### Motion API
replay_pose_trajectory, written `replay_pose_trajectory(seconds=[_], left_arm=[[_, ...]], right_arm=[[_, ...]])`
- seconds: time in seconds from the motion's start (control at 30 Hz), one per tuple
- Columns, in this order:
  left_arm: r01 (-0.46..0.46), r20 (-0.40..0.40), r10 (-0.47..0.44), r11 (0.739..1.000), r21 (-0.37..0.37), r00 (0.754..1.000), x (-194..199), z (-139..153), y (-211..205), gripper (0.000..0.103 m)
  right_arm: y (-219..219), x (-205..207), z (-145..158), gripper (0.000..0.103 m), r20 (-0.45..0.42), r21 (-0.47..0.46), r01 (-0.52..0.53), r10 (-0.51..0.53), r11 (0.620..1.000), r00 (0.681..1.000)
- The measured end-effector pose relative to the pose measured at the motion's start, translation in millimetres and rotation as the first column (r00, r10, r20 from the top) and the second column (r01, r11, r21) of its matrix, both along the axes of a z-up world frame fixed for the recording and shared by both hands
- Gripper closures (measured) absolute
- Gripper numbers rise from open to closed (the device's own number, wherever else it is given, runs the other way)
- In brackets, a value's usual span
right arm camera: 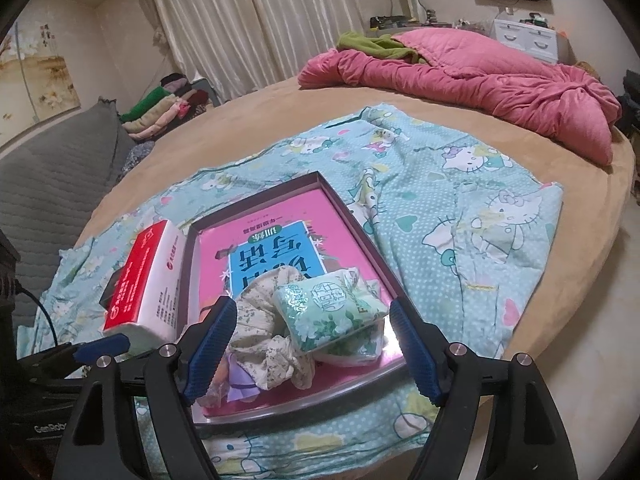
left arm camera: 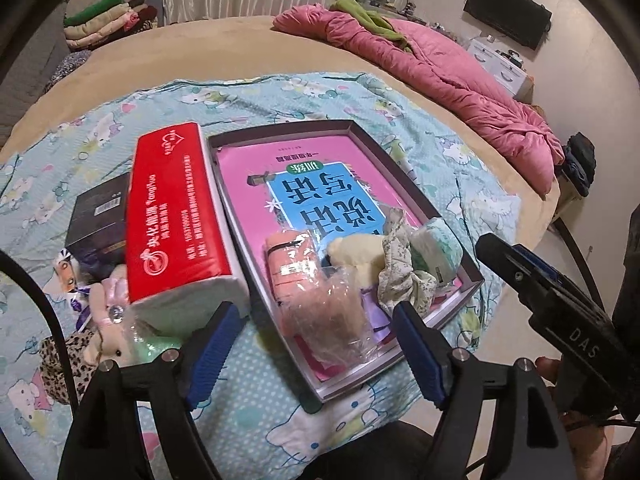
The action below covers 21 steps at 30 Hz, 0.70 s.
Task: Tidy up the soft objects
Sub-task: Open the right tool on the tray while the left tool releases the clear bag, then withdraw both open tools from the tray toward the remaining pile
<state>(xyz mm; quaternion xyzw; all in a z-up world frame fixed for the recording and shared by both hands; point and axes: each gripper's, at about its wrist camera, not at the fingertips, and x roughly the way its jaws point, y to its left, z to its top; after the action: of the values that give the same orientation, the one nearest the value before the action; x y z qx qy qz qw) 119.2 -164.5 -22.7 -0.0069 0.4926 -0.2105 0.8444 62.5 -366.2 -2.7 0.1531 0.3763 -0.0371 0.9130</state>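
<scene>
Both sets of jaws are seen spread wide and empty. Between the right gripper (right arm camera: 312,354) jaws lie a green floral tissue pack (right arm camera: 334,314) and a crumpled floral cloth (right arm camera: 264,344), inside the shallow grey-rimmed tray (right arm camera: 362,236). Ahead of the left gripper (left arm camera: 318,350) jaws a clear plastic-wrapped pink bundle (left arm camera: 320,304) rests in that tray; beyond its left jaw stands a red-and-white tissue block (left arm camera: 176,216). Gathering is judged under way; a plush rabbit (left arm camera: 106,320) outside the tray should be fetched next.

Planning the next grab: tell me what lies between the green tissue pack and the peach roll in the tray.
The left wrist view shows a floral scrunchie and a cream plush between the green tissue pack and peach roll.
</scene>
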Motion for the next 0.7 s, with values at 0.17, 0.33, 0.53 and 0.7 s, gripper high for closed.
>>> replay_pose_trajectory(seconds=[0.17, 0.33, 0.53, 0.7], left_arm=[[-0.022, 0.003, 0.022, 1.0, 0.01, 1.0, -5, 3, 8, 0.018], [-0.038, 0.016, 0.037, 0.999, 0.015, 0.999, -12, 11, 19, 0.017], [-0.058, 0.04, 0.057, 0.998, 0.019, 0.998, -20, 23, 33, 0.017], [-0.069, 0.059, 0.067, 0.997, 0.026, 0.996, -26, 33, 42, 0.017]], right_arm=[[4, -4, 5, 0.022, 0.004, -0.016, 0.002, -0.002, 1.0, 1.0], [10, -8, 11, 0.021, 0.007, -0.029, -0.001, 0.001, 1.0, 1.0], [20, -12, 21, 0.021, 0.016, -0.042, -0.009, 0.01, 0.999, 1.0], [29, -18, 32, 0.021, 0.035, -0.05, -0.021, 0.022, 0.999, 0.999]])
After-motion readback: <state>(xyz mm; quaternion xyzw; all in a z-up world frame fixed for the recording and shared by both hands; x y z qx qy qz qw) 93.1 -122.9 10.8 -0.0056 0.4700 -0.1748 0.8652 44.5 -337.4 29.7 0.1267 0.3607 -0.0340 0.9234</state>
